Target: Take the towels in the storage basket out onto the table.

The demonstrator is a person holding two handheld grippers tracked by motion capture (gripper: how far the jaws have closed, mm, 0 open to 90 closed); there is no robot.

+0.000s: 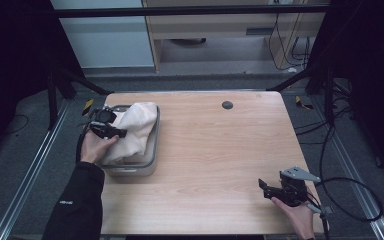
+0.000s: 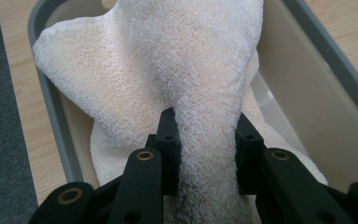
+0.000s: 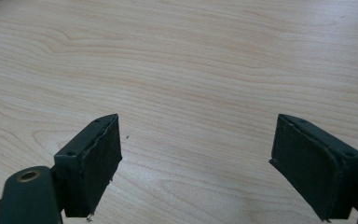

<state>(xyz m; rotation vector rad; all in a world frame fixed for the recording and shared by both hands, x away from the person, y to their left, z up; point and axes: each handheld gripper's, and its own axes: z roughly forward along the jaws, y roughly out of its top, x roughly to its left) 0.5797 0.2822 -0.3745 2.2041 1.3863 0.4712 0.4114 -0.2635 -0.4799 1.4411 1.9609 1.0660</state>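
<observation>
At the left of the high view, your left gripper (image 1: 111, 131) is sitting over a grey plastic bin (image 1: 152, 152) with rounded corners, which is resting on the left part of the pale wood-grain table (image 1: 220, 150). A cream towel (image 1: 135, 127) is lying bunched inside the bin, rising above its rim. Your left hand (image 1: 95, 147) is reaching in from the lower left in a dark sleeve (image 1: 77, 205).

The left gripper view is giving you what the high view cannot: the towel's (image 2: 177, 70) looped terry nap, and a twisted column of it running down the middle of the frame between the two black jaws, which are closing on it from both sides. You are gripping that fold. The bin's (image 2: 307, 107) smooth beige inner wall is showing at the right, its grey rim curving across the upper left.

At the lower right of the high view, your right gripper (image 1: 272, 190) is hovering low over bare table, a black cable (image 1: 350, 200) looping beside it. In the right gripper view its jaws are standing wide apart, holding nothing, their flat pads (image 3: 103, 156) looking rough and frayed at the edges over the grained wood (image 3: 191, 70).
</observation>
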